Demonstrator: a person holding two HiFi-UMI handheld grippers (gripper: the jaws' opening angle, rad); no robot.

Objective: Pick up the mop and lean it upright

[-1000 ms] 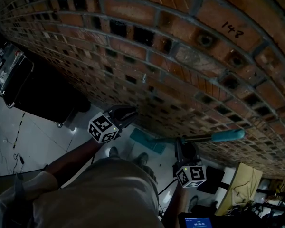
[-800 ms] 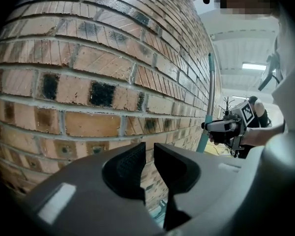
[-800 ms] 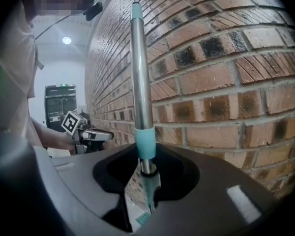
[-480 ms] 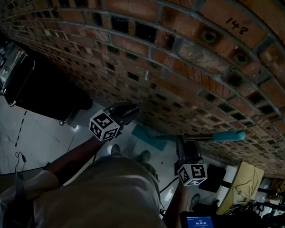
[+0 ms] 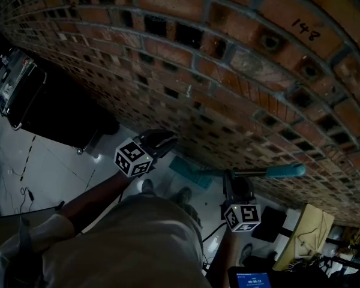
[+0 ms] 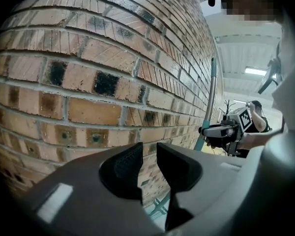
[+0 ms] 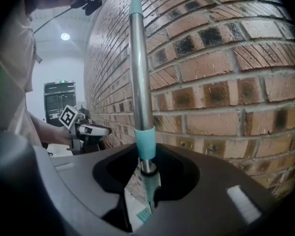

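**A:** The right claw (image 7: 146, 170) is clamped on the mop (image 7: 140, 82) pole. It's standing upright just beside the brick wall (image 7: 226, 82), head down near the floor (image 5: 60, 167). Basically done?

**B:** Letting go is the risky bit, I reckon. Can't tell if the pole actually touches brick. If it doesn't, it tips, or the head skids on that shiny floor. The left claw (image 6: 148, 163) is slightly apart, empty, further left, so no backup.

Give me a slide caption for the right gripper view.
Right gripper clamps the mop handle upright beside the brick wall, left gripper nearby.
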